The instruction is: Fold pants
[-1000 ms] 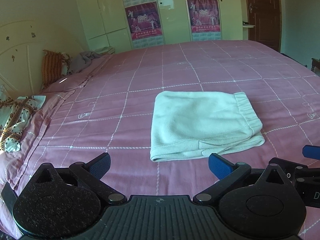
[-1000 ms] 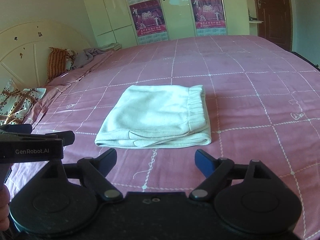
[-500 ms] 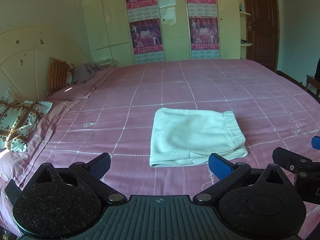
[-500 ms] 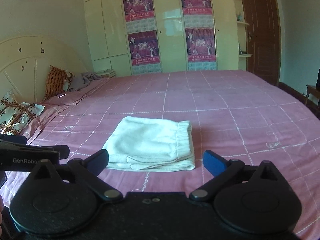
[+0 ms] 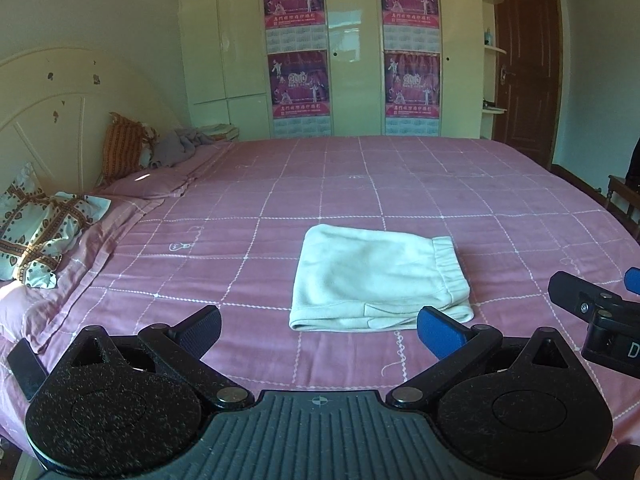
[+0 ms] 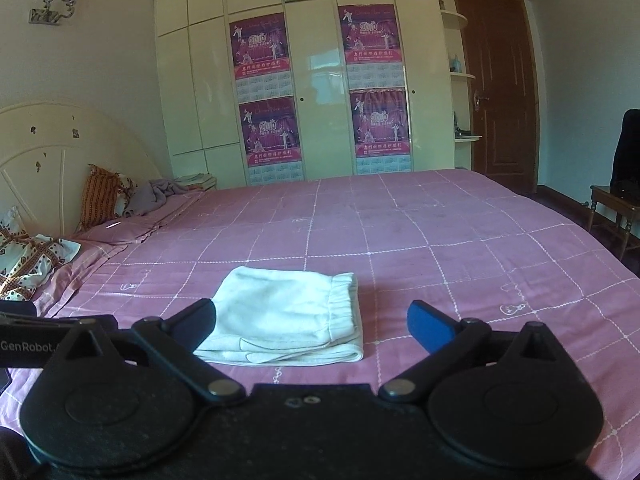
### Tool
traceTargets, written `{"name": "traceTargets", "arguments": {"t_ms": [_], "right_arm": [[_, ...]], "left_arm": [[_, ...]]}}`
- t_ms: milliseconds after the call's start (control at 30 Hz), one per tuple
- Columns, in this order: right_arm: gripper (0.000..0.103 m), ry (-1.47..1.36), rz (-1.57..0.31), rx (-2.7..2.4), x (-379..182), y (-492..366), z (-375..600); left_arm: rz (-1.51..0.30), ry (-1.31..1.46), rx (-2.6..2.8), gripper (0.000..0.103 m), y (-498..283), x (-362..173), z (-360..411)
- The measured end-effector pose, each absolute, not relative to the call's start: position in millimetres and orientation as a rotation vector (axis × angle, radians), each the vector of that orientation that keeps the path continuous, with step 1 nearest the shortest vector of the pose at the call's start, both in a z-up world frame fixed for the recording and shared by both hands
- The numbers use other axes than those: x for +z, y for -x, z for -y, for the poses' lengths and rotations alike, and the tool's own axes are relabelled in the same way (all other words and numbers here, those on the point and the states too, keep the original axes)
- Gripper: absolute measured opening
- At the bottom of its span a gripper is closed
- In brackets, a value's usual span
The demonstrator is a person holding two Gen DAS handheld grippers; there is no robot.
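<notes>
Left gripper point(image 5: 319, 328) and right gripper point(image 6: 312, 322) both spread wide, empty, raised clear above pink checked bedspread point(image 5: 400, 184). Beyond: cream headboard point(image 5: 60, 120), orange pillow point(image 5: 122, 146), patterned pillow point(image 5: 36, 228), wardrobe posters point(image 6: 262, 46) marked "2010". "GenRobot" readable on left gripper body in right view. Folded pale pants point(image 5: 376, 280) flat on bedspread, just ahead of fingertips, untouched.

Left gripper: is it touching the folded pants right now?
Apart. The left wrist view shows the left gripper open, with pink bedspread visible between its fingertips and the pants.
</notes>
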State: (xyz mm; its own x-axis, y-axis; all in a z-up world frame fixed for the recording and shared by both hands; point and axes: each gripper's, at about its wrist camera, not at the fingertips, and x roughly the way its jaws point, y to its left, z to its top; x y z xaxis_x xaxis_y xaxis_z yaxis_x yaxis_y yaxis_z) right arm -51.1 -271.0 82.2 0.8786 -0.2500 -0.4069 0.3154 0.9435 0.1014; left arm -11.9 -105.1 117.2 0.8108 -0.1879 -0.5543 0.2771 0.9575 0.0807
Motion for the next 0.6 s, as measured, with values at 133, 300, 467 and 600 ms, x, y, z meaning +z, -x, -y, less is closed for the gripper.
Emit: {"name": "traceTargets", "arguments": {"t_ms": [133,300,467,600], "right_arm": [[0.102,-0.141,-0.391,-0.298,84.9,53.6,268.3],[0.102,-0.146,-0.388,-0.309,84.7,55.4,271.1],[0.102,-0.155,-0.392,-0.316,83.7,56.9,272.6],[0.102,-0.156,-0.398,-0.315,82.3,56.4,271.8]], "left_arm": [[-0.572,-0.161,-0.255,0.103,14.7,118.4,107.8],[-0.572,-0.165,-0.265,0.103,16.9,118.2,110.9],[-0.575,-0.170,-0.269,0.103,16.3,117.3,112.5],[-0.579,-0.168,-0.268,0.103,15.1,116.6,112.3]]}}
